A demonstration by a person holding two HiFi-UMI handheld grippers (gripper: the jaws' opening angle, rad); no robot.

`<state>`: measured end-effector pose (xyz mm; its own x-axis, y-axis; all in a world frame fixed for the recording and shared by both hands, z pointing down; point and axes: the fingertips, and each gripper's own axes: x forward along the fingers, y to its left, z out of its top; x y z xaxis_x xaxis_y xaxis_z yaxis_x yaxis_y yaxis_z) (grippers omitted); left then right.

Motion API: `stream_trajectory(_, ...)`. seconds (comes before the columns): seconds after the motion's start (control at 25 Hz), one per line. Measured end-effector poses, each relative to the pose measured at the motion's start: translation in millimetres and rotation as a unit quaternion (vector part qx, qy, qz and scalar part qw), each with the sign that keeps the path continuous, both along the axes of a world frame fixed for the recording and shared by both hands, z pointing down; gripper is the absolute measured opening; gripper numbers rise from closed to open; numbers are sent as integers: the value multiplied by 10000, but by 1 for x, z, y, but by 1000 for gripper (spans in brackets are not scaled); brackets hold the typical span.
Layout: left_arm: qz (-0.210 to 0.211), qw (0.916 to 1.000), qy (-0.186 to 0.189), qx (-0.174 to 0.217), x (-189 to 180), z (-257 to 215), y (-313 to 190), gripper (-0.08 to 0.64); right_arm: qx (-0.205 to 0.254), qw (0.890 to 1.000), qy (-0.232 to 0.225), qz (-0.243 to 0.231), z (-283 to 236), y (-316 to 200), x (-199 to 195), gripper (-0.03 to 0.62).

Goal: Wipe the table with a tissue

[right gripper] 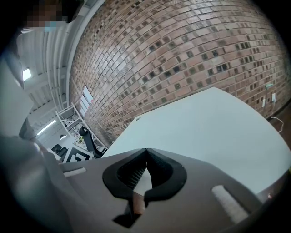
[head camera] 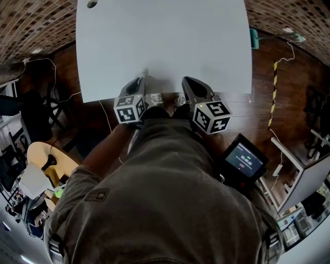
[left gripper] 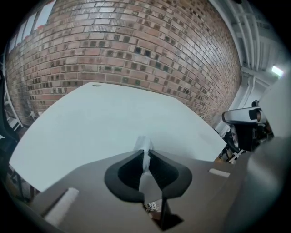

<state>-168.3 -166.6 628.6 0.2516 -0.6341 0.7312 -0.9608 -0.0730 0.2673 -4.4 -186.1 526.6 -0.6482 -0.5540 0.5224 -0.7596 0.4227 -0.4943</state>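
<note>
The white table (head camera: 165, 41) fills the upper middle of the head view, and both grippers hover at its near edge. My left gripper (head camera: 141, 82) is shut on a white tissue (left gripper: 145, 148), a thin fold of which sticks up between the jaws above the table (left gripper: 91, 123). In the head view the tissue (head camera: 146, 75) shows as a small white tuft at the jaw tips. Beside it, my right gripper (head camera: 184, 81) is shut with nothing between its jaws; its tips meet (right gripper: 146, 150) over the table (right gripper: 213, 123).
A brick wall (left gripper: 136, 45) stands behind the table. A round grommet hole (head camera: 92, 4) lies at the table's far left. On the wooden floor are cables, yellow-black tape (head camera: 273, 93) and furniture at both sides. A screen device (head camera: 245, 160) hangs at my right hip.
</note>
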Motion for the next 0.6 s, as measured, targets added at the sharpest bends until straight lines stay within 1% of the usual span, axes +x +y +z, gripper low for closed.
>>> stream_trajectory(0.28,230,9997,3,-8,11,2,-12,32,51,9998,2,179,-4,-6,10,14)
stream_trajectory(0.44,399,9992,14,-10,36,-6,-21,32,92,9995,-6,288,-14,-13,32,14)
stream_trajectory(0.6,602,9982,35,-3,53,-6,-26,32,102,9993,15,364,-15,-15,42,14)
